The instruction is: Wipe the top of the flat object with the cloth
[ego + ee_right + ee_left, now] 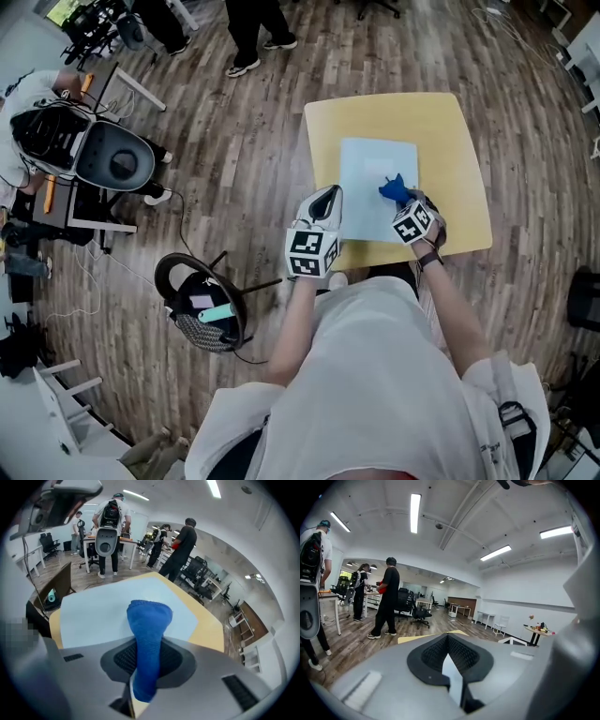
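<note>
**Cloth in R jaws, sheet lies ahead and to the left**

The pale blue flat rectangular sheet lies on the square yellow table top. Its long axis runs away from me, near edge to far edge. The bright blue knitted cloth sits over the sheet's near-right part, w/ most of the sheet further out and to the left of it. So my guess is the wipe should go fwd and leftward.

The right gripper has its jaws pinching the cloth, w/ a folded wad sticking out past the tips in the right gripper view. I can't tell if the wad touches the sheet yet.

The left gripper is at the sheet's near-left edge. Its jaws are pressed together w/ nothing btwn them that I can see, and it points off across the room.

The sheet's surface looks smooth and bare, w/ yellow margin on all sides. Around the table is a wood-plank floor, and people stand at desks well apart from it.
</note>
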`<state>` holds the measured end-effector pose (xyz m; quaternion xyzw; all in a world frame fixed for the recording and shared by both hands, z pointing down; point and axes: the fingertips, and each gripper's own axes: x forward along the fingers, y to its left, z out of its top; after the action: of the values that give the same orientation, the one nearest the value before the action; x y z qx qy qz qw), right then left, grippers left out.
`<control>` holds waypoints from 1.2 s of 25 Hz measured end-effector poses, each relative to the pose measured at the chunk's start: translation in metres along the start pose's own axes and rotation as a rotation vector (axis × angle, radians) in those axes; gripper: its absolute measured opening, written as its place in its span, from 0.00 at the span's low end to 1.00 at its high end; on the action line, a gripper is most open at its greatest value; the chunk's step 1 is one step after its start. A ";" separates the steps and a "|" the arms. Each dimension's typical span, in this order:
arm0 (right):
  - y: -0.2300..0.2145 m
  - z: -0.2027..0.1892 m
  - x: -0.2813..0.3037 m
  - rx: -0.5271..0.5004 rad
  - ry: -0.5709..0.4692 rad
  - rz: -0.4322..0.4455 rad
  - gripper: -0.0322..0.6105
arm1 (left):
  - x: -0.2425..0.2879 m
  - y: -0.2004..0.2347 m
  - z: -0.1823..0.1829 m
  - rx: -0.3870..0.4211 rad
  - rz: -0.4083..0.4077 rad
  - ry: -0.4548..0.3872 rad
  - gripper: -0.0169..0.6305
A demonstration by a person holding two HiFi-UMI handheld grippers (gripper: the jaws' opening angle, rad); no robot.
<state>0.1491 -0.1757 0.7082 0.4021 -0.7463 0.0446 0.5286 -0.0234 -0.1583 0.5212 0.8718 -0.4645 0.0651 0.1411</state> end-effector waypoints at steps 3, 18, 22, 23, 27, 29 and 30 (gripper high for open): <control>0.030 0.047 0.001 -0.085 -0.074 0.056 0.18 | -0.016 0.019 0.000 -0.017 0.054 -0.007 0.03; 0.101 0.120 0.032 -0.266 -0.133 0.129 0.18 | -0.052 0.047 -0.010 -0.032 0.116 -0.003 0.03; 0.075 0.082 0.028 -0.180 -0.092 0.084 0.18 | -0.041 0.037 -0.010 -0.028 0.062 0.001 0.03; 0.066 0.069 0.026 -0.160 -0.076 0.067 0.18 | -0.037 0.033 -0.009 -0.025 0.045 0.000 0.03; 0.028 0.012 0.014 -0.066 0.003 0.003 0.18 | -0.022 0.012 -0.005 -0.007 -0.020 0.006 0.03; 0.010 -0.015 0.007 -0.023 0.043 -0.031 0.18 | -0.016 0.002 -0.006 0.005 -0.050 0.014 0.03; 0.003 -0.027 0.004 -0.003 0.059 -0.046 0.18 | -0.014 -0.002 -0.007 0.009 -0.062 0.017 0.03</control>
<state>0.1672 -0.1627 0.7237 0.4168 -0.7211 0.0434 0.5517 -0.0292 -0.1437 0.5238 0.8859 -0.4358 0.0703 0.1429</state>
